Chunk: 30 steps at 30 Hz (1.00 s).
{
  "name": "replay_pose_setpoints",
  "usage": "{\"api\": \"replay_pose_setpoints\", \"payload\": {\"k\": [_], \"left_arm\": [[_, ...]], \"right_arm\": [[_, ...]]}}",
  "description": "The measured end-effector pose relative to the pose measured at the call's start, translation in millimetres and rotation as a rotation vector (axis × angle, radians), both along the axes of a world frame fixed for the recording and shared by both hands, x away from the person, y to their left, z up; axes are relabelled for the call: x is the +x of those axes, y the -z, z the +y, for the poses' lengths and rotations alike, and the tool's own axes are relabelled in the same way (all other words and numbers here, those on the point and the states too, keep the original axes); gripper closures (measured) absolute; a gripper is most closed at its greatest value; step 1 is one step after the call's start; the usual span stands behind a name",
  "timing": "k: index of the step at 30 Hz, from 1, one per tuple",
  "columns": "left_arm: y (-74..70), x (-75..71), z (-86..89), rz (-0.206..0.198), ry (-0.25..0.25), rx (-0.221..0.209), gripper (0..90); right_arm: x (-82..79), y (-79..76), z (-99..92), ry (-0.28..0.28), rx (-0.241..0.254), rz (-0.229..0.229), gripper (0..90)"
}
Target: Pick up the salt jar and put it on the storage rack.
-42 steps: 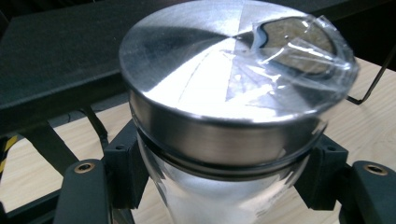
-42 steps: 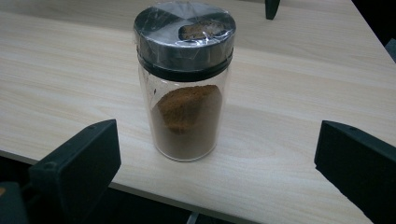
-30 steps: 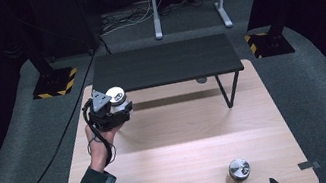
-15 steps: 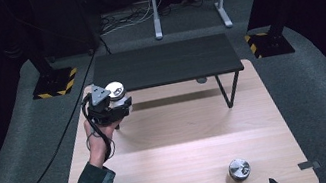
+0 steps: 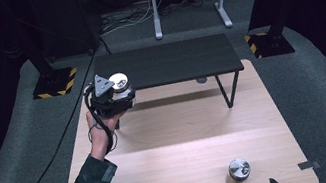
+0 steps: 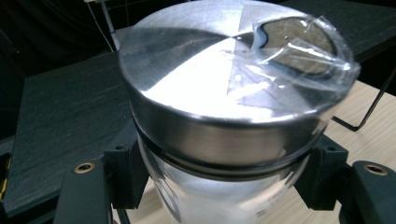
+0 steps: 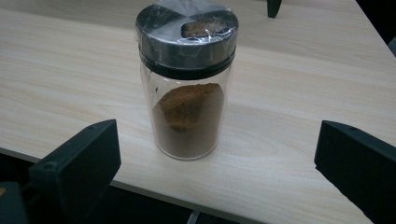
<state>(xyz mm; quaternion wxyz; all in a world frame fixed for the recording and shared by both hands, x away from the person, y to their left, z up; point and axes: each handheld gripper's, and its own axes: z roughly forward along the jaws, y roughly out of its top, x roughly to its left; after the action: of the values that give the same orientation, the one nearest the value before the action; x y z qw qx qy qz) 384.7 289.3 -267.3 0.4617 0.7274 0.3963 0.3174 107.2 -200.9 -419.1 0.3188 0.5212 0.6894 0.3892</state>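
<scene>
Since a second ago the left gripper [image 5: 118, 93] has climbed a little and drifted toward the black bench [image 5: 168, 62], carrying its jar [image 6: 229, 121] with it; the other jar [image 5: 239, 169] near the front right corner has not budged. In the left gripper view the jaws clamp the glass body just under the metal lid [image 6: 224, 79], 1 pad on each side, so the jar hangs upright above the far left part of the surface [image 5: 183, 133], well clear of the wood.

The right gripper [image 7: 217, 154] sits low at the front edge, jaws spread wide with nothing between the pads. The second jar stands just ahead of it, upright, holding brown powder about halfway up, a clear film stuck over the opening in its lid.

By the look of them, both jars are glass and steel: stiff, smooth, and likely to slip if pinched lightly or to crack if dropped. The powder adds modest weight low down, which should keep a jar steady when upright. The best hold seems to be the straight glass wall just below the lid, where the dark collar gives the pads a lip to catch. The lid's domed top and loose film look like poor places to grip.
</scene>
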Motion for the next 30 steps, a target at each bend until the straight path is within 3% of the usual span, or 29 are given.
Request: {"api": "replay_pose_setpoints", "payload": {"k": [13,30], "left_arm": [[-18.8,7.0,-11.5,-0.024,0.026,0.017,31.1],[-38.6,41.4,-37.7,-0.012,0.043,0.036,31.1]], "right_arm": [[0.3,0.1,-0.2,0.000,0.000,0.003,0.0],[-0.2,0.2,-2.4,0.002,0.004,0.002,0.0]]}}
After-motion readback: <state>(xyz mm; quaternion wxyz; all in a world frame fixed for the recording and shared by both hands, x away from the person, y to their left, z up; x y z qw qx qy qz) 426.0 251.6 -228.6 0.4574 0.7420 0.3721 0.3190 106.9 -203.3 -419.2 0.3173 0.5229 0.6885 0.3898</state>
